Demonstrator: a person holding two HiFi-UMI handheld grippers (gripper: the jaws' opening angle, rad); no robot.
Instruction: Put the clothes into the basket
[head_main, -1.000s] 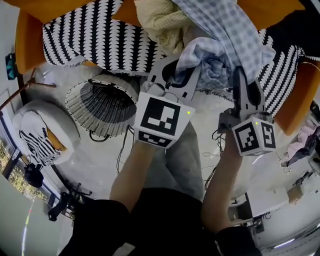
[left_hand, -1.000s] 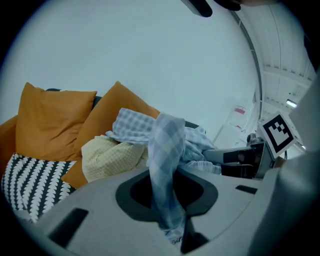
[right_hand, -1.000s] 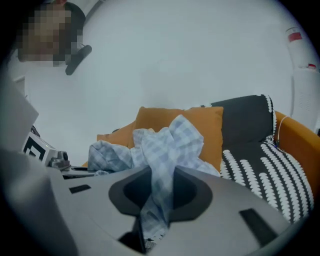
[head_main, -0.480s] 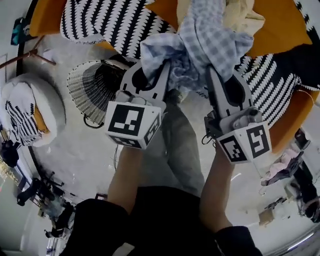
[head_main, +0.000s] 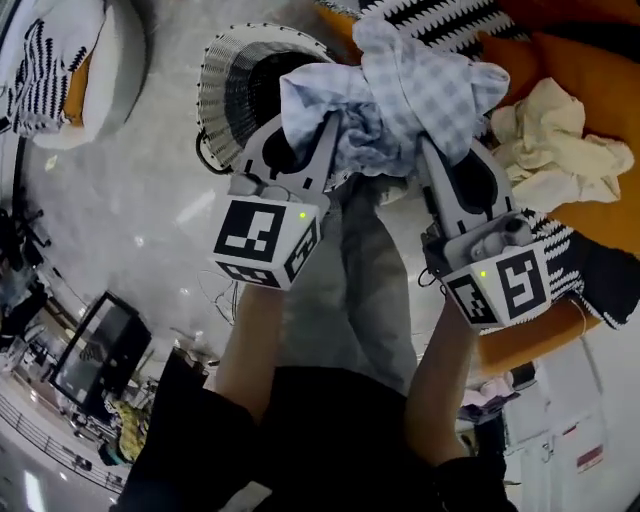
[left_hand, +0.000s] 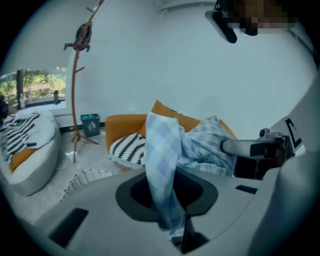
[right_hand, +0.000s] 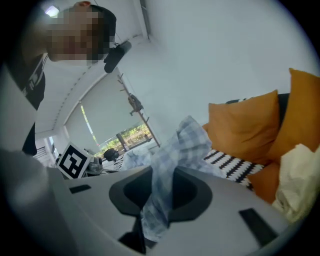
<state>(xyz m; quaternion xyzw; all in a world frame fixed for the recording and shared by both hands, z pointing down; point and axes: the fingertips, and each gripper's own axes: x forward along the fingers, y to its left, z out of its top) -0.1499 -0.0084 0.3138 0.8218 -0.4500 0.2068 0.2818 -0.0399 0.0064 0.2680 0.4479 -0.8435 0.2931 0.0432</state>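
Holds 1 blue checked garment (head_main: 410, 95) with both tools: left gripper (head_main: 303, 140) clamped on a hanging fold, right gripper (head_main: 452, 152) pinched on another fold of the same cloth. Hangs bunched in the air between and above the jaws, hiding the right rim of the white wire basket (head_main: 222, 75) in the head view, not lying inside it. Below the grippers, the person's grey trouser legs (head_main: 370, 290). At right, an orange sofa (head_main: 590, 60) with a cream garment (head_main: 555, 140) heaped on it and a black-and-white zigzag cushion (head_main: 590, 275) just beside the right gripper. At far left, a round white seat (head_main: 115, 55) carrying a zigzag cloth (head_main: 35, 60), well apart from the basket.
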